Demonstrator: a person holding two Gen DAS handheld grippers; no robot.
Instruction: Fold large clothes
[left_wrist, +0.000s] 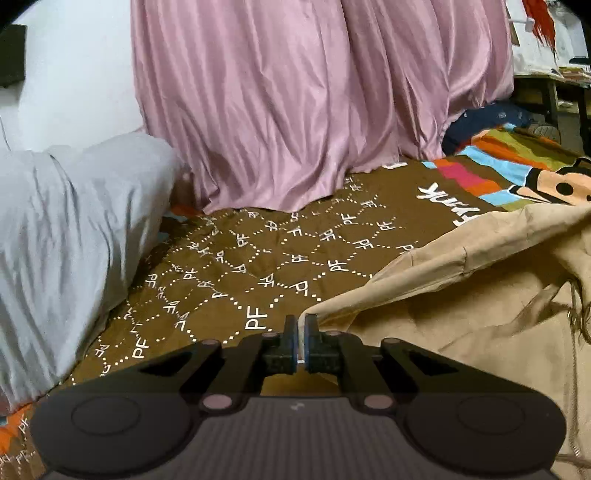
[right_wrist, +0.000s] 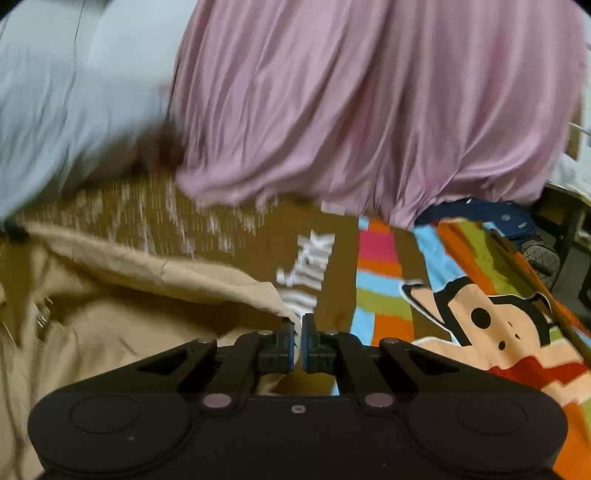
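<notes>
Judging by drape, the tan jacket (left_wrist: 461, 314) is soft, bulky; edge corners are pinched by left gripper (left_wrist: 300, 325) and right gripper (right_wrist: 298, 326).

We read this as a home bedroom: brown printed bedspread with a cartoon monkey (left_wrist: 280, 258) underfoot, grey pillow (left_wrist: 66, 236) at 9 o'clock, pink satin curtain (left_wrist: 295, 103) at 12, cluttered dark table (left_wrist: 554, 85) at 2.

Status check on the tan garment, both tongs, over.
Left tongs shut on tan garment edge. Right tongs shut on its other edge. Garment rumpled on brown blanket, not yet folded. Pink curtain and grey pillow behind.
</notes>
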